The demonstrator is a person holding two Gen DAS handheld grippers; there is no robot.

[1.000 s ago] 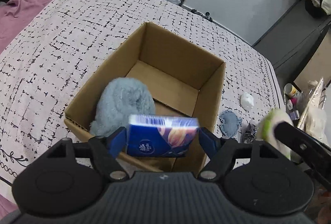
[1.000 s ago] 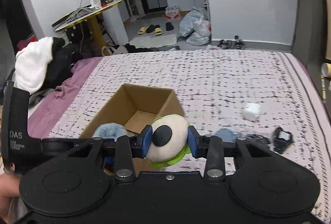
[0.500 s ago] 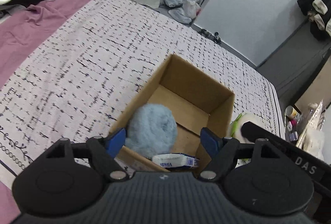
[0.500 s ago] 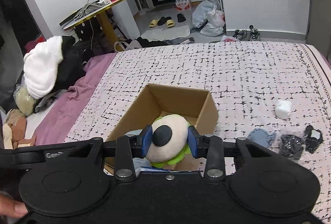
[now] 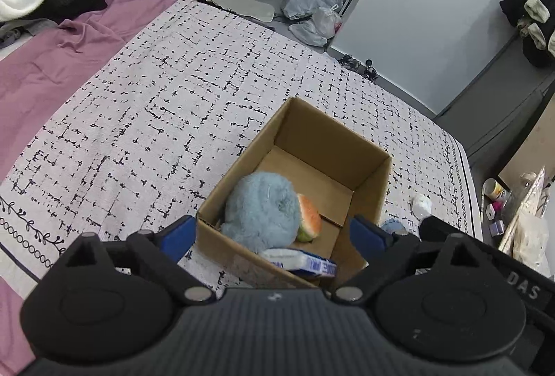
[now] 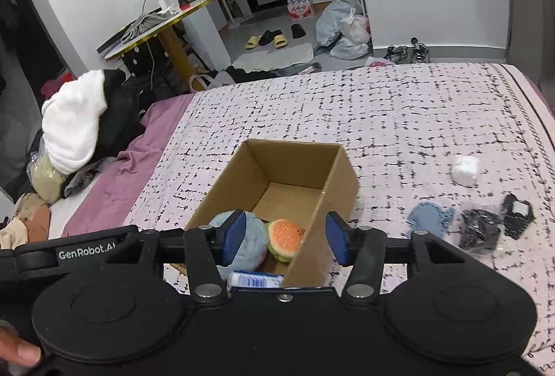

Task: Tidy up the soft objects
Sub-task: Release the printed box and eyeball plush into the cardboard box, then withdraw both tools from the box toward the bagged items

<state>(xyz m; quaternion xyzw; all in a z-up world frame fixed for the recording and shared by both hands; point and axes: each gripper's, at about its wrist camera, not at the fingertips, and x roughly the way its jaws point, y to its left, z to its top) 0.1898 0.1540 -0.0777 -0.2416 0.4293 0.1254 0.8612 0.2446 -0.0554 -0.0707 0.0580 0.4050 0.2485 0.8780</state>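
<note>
An open cardboard box (image 5: 367,181) (image 6: 341,183) stands on the patterned bedspread. Inside it lie a fluffy blue plush (image 5: 260,212) (image 6: 248,239), a burger plush (image 5: 308,218) (image 6: 286,239) and a blue tissue pack (image 5: 305,263) (image 6: 255,279). My left gripper (image 5: 274,233) is open and empty above the box's near end. My right gripper (image 6: 284,242) is open and empty above the same end, over the burger plush. On the bedspread right of the box lie a blue fabric piece (image 6: 430,218), a white soft lump (image 6: 465,170) (image 5: 421,204) and dark bagged items (image 6: 480,230).
A purple sheet (image 5: 45,63) covers the bed's left part, with a pile of white and black clothes (image 6: 79,129) beyond it. A round table (image 6: 163,25), slippers (image 6: 265,39) and plastic bags (image 6: 343,25) are on the floor past the bed. Small items stand beside the bed's right edge (image 5: 499,199).
My left gripper let the tissue pack go into the box and drew back. My right gripper opened and dropped the burger plush into the box beside the blue plush.
</note>
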